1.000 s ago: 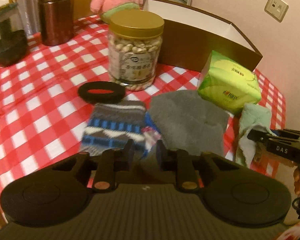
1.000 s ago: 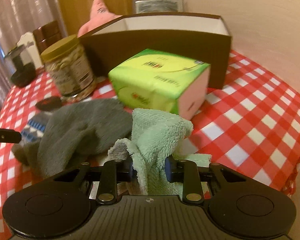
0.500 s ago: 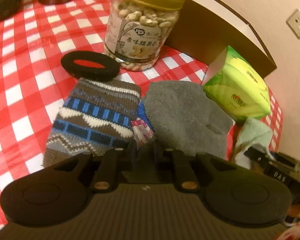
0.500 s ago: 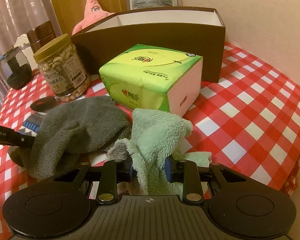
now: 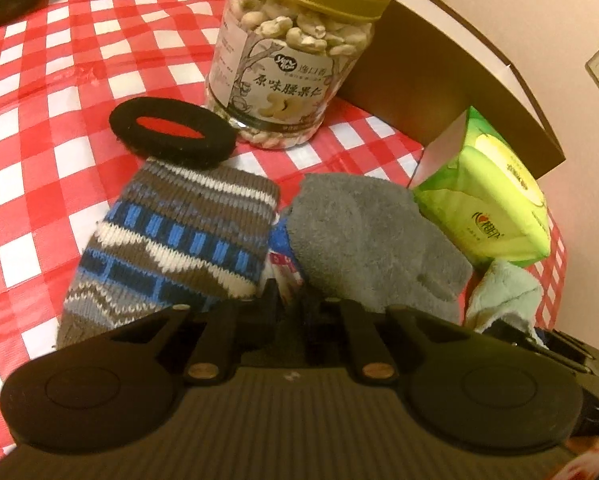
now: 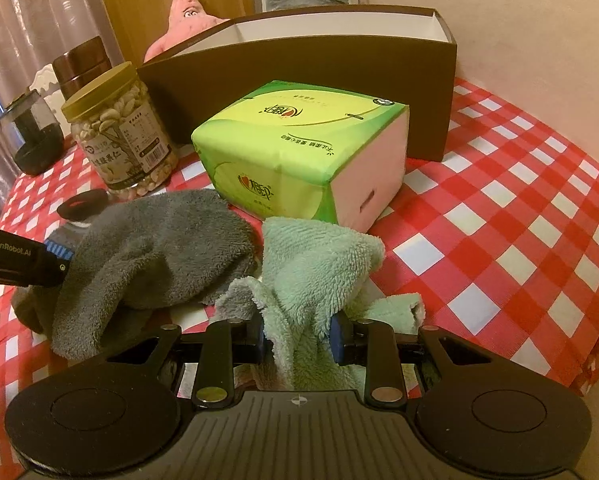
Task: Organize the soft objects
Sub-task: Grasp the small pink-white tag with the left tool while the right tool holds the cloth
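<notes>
I see a red-and-white checked worktop (image 6: 519, 216), a grey sock (image 6: 151, 248), mint-green cloth (image 6: 315, 264), lime-green tissue pack (image 6: 299, 140), and a brown-blue-white patterned knit sock (image 5: 179, 240).

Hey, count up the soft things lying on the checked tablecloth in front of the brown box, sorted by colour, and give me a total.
Grey: 1, the fluffy grey cloth
Pale green: 1, the green towel
Brown, blue and white pattern: 1, the knitted piece
Black: 1, the black ring
Green: 1, the tissue pack
Total: 5

Fluffy green towel (image 6: 319, 256), fuzzy grey sock (image 5: 363, 232), knitted patterned sock (image 5: 179, 236), glossy plastic-wrapped tissue pack (image 6: 299, 152), matt cardboard box (image 6: 311, 76).
</notes>
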Demonstrator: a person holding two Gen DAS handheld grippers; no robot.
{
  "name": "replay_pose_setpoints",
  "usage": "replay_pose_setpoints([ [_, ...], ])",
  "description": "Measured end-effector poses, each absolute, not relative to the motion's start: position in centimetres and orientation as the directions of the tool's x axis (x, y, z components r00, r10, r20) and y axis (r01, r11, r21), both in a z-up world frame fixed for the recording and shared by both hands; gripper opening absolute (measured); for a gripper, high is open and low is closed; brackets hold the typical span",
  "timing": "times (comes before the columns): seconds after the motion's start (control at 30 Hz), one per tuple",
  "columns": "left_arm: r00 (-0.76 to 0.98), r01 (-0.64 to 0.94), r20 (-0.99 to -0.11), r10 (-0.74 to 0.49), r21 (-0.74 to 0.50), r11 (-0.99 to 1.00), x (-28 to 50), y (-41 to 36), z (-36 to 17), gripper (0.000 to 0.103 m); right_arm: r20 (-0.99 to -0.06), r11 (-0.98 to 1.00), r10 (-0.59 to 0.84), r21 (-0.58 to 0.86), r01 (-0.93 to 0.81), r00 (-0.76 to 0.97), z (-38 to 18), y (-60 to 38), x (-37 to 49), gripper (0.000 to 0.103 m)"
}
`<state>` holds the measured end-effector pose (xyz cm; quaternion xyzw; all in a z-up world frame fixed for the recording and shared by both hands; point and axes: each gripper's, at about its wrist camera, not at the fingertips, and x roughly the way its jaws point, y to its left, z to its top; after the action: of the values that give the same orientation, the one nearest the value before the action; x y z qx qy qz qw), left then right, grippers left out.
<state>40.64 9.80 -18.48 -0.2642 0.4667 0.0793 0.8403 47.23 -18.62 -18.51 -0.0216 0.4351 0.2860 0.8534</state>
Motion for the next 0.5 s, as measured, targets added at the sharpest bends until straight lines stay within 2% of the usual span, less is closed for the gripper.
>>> replay_pose_setpoints([
  [0.1,0.577,-0.363,-0.809,-0.113,-0.378,0.852,40.3,9.8,-17.9,0.003,-0.753,0.834,0.474,0.217,-0.508,0.456,-18.5,-18.7,47.3,0.03],
  [0.5,0.647,-0.351,-0.763,-0.02,-0.32,0.88,37.9,10.3,-14.0,0.002,-0.724,0.822,0.505,0.237,-0.519,0.47,-17.2,-19.5,46.9,0.03],
])
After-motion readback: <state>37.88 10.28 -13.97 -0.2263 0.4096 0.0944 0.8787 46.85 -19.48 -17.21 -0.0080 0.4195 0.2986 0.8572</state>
